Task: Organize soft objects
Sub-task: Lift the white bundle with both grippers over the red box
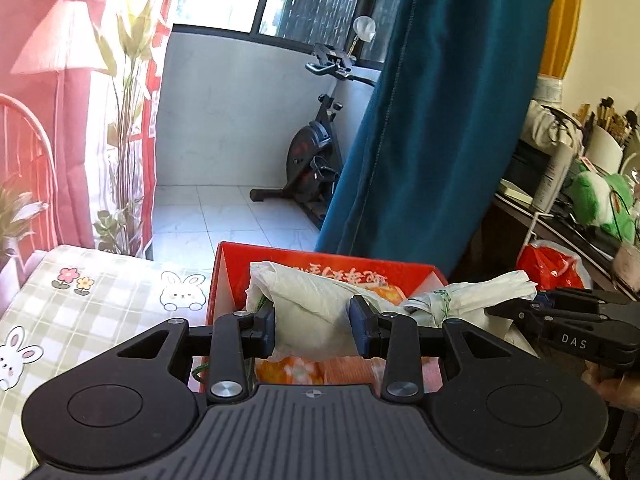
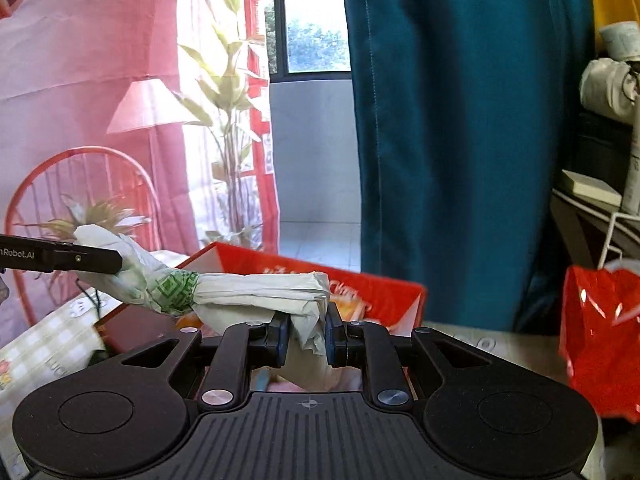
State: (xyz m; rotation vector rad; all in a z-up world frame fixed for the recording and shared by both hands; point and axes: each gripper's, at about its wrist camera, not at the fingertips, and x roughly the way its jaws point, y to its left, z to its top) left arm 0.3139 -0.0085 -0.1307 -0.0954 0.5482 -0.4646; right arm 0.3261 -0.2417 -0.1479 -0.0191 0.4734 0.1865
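Aloft, a twisted white plastic bag (image 1: 316, 308) was held between both tongs over a red box (image 1: 236, 268).

Its long axis was stretched roughly level from one pair of tongs to the other, the bulkier end being clamped between the blue pads of the left tongs (image 1: 313, 326) and the narrower, folded end being pinched in the nearly closed right tongs (image 2: 307, 334). A green printed pattern was seen around the bag's twisted middle, but no words on it could be read. White characters were printed on the box's inner red wall, upside down and not legible. "DAS" was read on the side of the right tongs, and "nRobot.AI" on the left. The box was seen beside a checked cloth (image 1: 100, 304) printed with rabbits and flowers.
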